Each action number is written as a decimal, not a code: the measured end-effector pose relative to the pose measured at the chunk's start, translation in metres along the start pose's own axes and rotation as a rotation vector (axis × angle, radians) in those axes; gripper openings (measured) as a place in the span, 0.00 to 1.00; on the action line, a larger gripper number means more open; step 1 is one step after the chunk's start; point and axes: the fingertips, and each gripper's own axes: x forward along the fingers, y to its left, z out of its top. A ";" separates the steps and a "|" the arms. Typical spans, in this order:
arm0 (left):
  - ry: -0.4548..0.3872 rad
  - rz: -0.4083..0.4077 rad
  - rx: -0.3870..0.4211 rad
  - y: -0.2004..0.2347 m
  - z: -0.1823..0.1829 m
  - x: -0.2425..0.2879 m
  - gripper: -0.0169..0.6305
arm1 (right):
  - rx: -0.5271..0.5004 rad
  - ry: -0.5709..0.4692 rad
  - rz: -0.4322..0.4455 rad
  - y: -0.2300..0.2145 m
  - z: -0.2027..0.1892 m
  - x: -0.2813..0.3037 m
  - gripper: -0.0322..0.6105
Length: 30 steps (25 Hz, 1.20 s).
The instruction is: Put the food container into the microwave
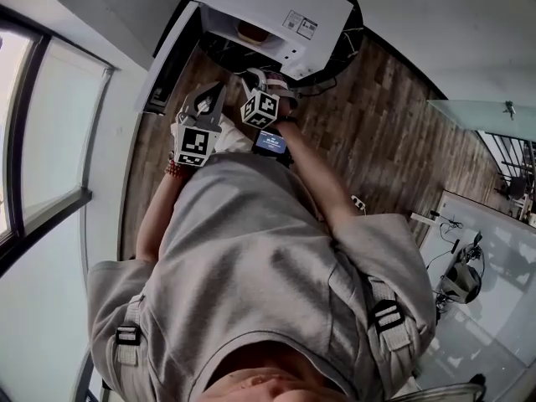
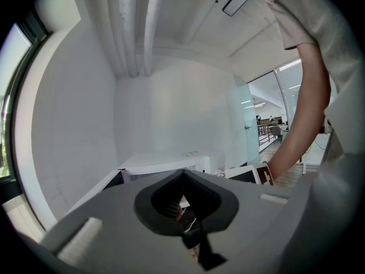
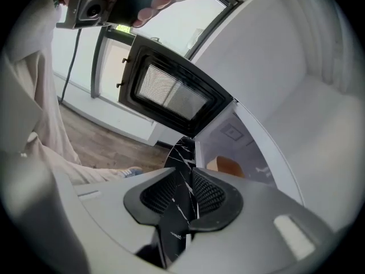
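Observation:
The white microwave [image 1: 280,7] stands on a round black marble table [image 1: 355,25] with its door [image 1: 170,55] swung open to the left. An orange-brown food container [image 1: 251,32] sits inside the cavity; the right gripper view shows this container [image 3: 229,165] past the open door [image 3: 171,93]. My left gripper [image 1: 208,97] hangs in front of the door, jaws together and holding nothing. Beside it, my right gripper [image 1: 256,77] hovers just before the cavity opening, also shut and empty. In the left gripper view the microwave [image 2: 165,165] lies beyond the closed left gripper [image 2: 182,173].
Wooden floor [image 1: 377,132] runs around the table. A large window [image 1: 50,141] fills the left wall and a glass partition [image 1: 481,111] stands at the right. The marble table edge [image 3: 181,152] shows just past the right gripper [image 3: 187,168]. A cable [image 1: 331,84] trails off the table.

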 end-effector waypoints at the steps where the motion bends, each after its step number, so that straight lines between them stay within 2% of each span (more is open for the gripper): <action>1: -0.003 -0.006 0.003 -0.003 0.000 0.001 0.02 | 0.004 -0.002 -0.005 -0.002 -0.001 -0.001 0.20; 15: -0.013 0.019 0.003 -0.002 -0.001 -0.005 0.02 | 0.132 -0.064 -0.027 -0.023 0.005 -0.018 0.22; 22: -0.018 0.007 0.019 -0.004 0.002 -0.006 0.02 | 0.148 -0.172 -0.008 -0.025 0.028 -0.034 0.22; 30: -0.021 0.026 0.016 -0.002 0.002 -0.008 0.02 | 0.276 -0.355 0.063 -0.028 0.052 -0.057 0.23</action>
